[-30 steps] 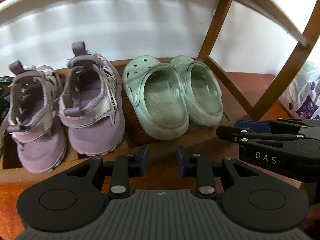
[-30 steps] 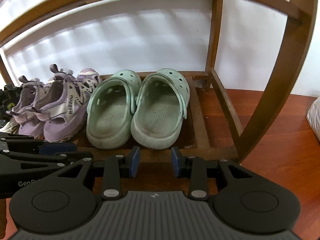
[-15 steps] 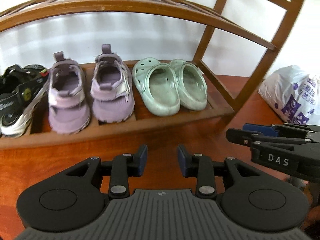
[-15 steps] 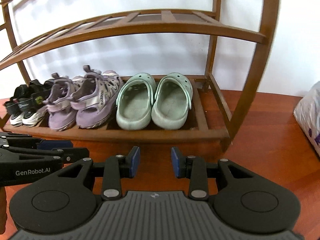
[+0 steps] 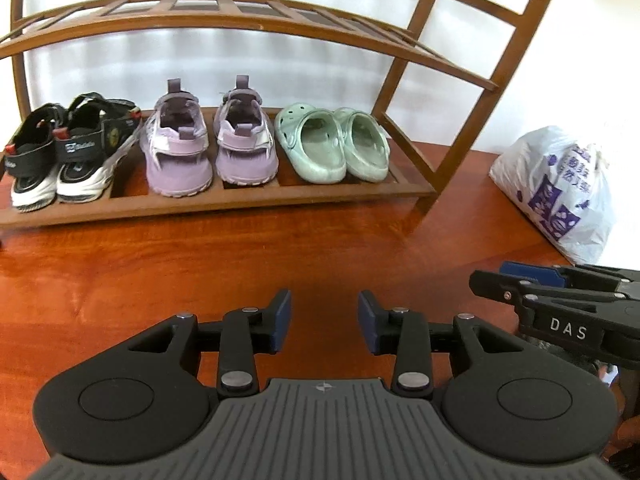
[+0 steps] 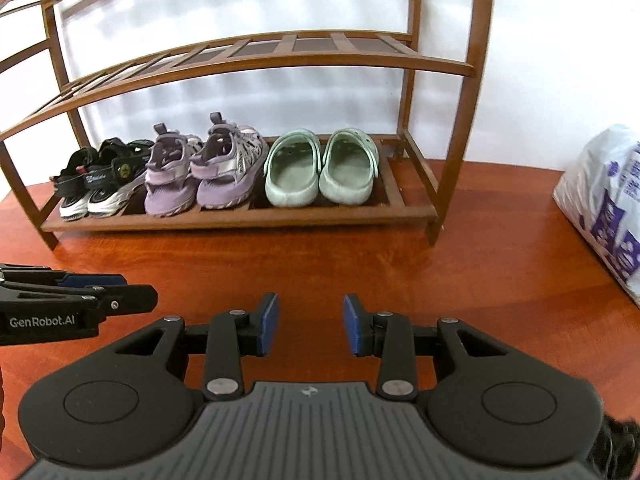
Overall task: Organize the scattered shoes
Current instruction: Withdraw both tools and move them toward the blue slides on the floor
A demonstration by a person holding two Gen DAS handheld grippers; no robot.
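Observation:
Three pairs stand side by side, heels toward me, on the bottom shelf of a wooden shoe rack [image 5: 224,204] [image 6: 240,222]: black-and-white sandals [image 5: 60,152] [image 6: 100,182] at the left, purple sneakers [image 5: 208,148] [image 6: 200,172] in the middle, mint-green clogs [image 5: 332,144] [image 6: 320,168] at the right. My left gripper [image 5: 324,322] hangs open and empty over the floor in front of the rack. My right gripper [image 6: 308,324] is open and empty too, level with the left one. Each gripper shows at the edge of the other's view.
The rack's upper slatted shelf [image 5: 240,16] [image 6: 280,56] holds nothing that I can see. A white plastic bag with purple print [image 5: 560,188] [image 6: 608,200] sits on the red-brown wooden floor [image 5: 200,256] to the right of the rack, against a white wall.
Both grippers have pulled back and up from the bottom shelf, away from the green clogs. The whole rack and all three pairs have come into view. Jaws stay open.

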